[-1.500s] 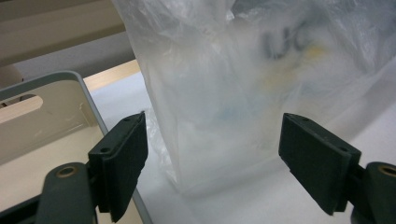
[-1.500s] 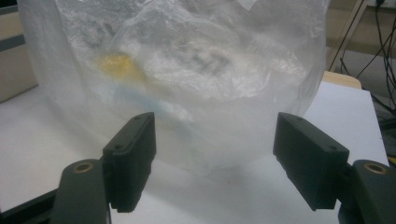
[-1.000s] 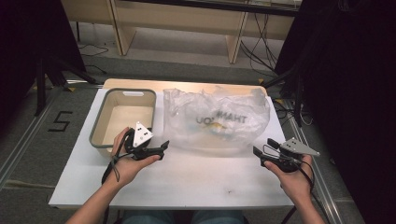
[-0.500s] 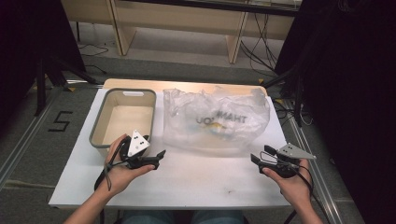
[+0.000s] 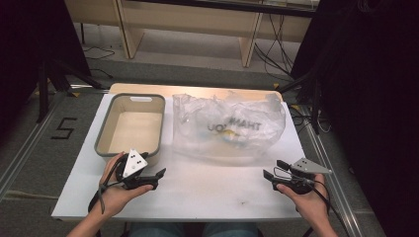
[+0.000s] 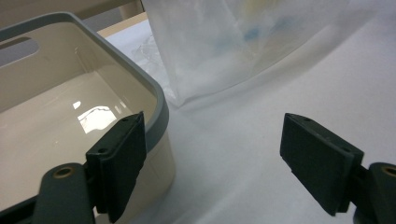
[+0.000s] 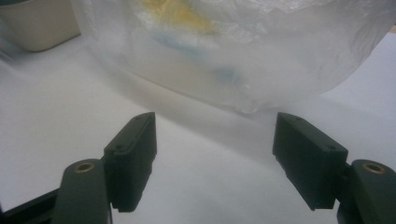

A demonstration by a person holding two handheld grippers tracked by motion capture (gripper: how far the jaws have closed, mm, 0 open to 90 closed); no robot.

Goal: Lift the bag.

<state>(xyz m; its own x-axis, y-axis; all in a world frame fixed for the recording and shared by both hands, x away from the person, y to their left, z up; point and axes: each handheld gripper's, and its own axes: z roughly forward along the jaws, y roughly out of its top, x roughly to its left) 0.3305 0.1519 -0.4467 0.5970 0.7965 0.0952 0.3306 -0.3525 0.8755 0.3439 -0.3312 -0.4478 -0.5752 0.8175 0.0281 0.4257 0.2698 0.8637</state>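
Your left gripper sits near the front-left part of the tabletop, just off the front right corner of the grey-rimmed bin. Its jaws stand wide apart with nothing between them. Your right gripper rests near the front-right edge, jaws likewise spread and empty, and aimed at the clear plastic bag that lies across the middle and right of the tabletop, beside the bin.

From the high view you can read dark lettering on the bag, and you see the bin and the bag side by side. The left gripper view brings you what that view cannot: the bin's rim just behind the left jaw, light reflecting off its bare floor, and the bag's lower corner resting on the white surface. The right gripper view shows yellow and blue shapes blurred inside the bag; what they are you cannot tell.
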